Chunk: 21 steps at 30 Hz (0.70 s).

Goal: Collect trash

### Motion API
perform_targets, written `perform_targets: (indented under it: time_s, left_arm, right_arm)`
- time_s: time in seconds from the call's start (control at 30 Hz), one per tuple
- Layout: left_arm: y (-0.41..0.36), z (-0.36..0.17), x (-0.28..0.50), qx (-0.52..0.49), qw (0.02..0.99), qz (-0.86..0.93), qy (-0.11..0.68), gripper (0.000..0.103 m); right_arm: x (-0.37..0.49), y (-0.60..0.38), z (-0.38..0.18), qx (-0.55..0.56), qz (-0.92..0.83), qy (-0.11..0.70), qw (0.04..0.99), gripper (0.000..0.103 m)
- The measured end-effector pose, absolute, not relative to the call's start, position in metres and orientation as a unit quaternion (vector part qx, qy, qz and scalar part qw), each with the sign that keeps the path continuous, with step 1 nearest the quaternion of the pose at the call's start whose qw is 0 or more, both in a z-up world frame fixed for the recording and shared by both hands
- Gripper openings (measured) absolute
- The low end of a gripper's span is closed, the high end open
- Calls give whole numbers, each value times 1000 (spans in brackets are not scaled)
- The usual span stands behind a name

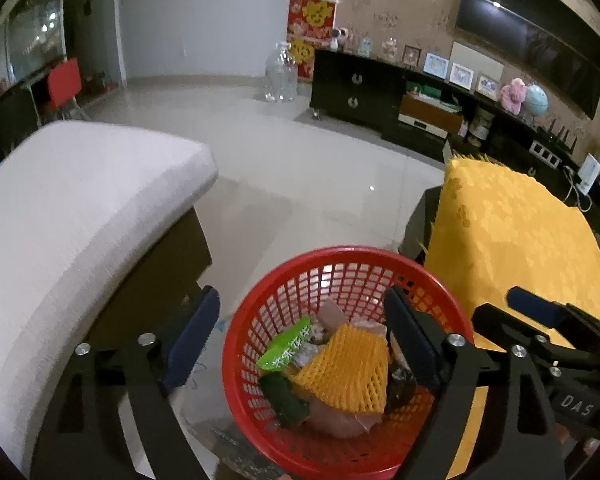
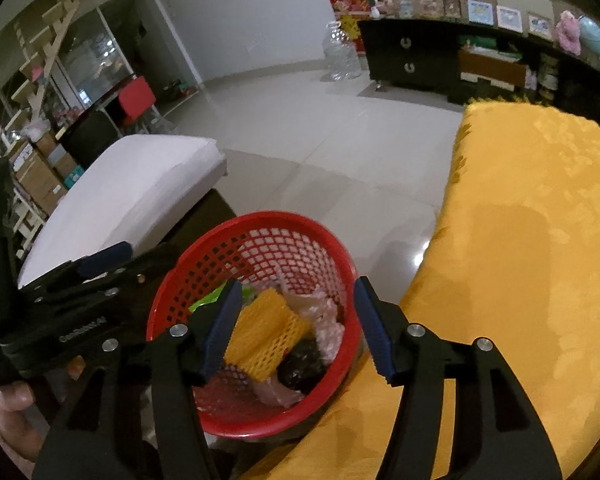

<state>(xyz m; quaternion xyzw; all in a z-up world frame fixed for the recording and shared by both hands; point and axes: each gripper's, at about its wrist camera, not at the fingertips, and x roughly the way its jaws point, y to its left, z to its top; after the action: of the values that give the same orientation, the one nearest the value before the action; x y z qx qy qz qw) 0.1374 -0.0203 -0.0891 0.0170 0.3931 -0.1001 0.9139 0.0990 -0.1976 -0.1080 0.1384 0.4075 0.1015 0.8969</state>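
I'm looking into a living room with a pale tiled floor (image 1: 300,168), a dark TV cabinet (image 1: 352,88) along the far wall and a white cushioned seat (image 1: 80,208) off to the left. On the other side, a yellow tablecloth (image 2: 532,240) covers a table. The red basket (image 1: 244,344) sits directly below both grippers, beside the cloth's edge.

My left gripper (image 1: 300,340) has its jaws spread wide and empty; its right finger hangs over the basket's inside, its left finger outside the rim, above the floor. My right gripper (image 2: 296,328) is also parted with nothing pinched; the basket's contents show in the gap between its jaws.

In the basket, a yellow foam net sleeve (image 2: 266,336) lies on top, between the right gripper's jaws from that view. A green wrapper (image 1: 286,346) lies just beside it, towards the left jaw of the left gripper, with a dark lump (image 2: 302,368) and pale crumpled plastic (image 2: 328,332) beside the sleeve.
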Motion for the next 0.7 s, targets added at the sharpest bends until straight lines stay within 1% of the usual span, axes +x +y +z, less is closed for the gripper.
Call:
perform_targets:
  time_s: [0.03, 0.2, 0.27, 0.37, 0.47, 0.7]
  left_arm:
    - [-22, -87, 136, 23, 917, -97, 387, 84]
    - [-24, -80, 134, 34, 923, -85, 374, 88]
    - [-22, -78, 134, 31, 923, -80, 374, 89]
    - [-20, -77, 135, 28, 925, -75, 372, 90]
    - [-17, -72, 132, 25, 927, -76, 366, 91]
    - [-16, -50, 112, 28, 939, -84, 333, 94]
  right_arm:
    - [98, -199, -106, 137, 97, 404, 899, 62]
    - [98, -208, -101, 145, 71, 392, 906, 86]
    - [98, -210, -102, 151, 65, 391, 906, 90]
    - [98, -211, -101, 148, 62, 391, 906, 90]
    - [97, -209, -99, 140, 60, 384, 911, 96]
    - [89, -207, -87, 124, 58, 366, 921, 96]
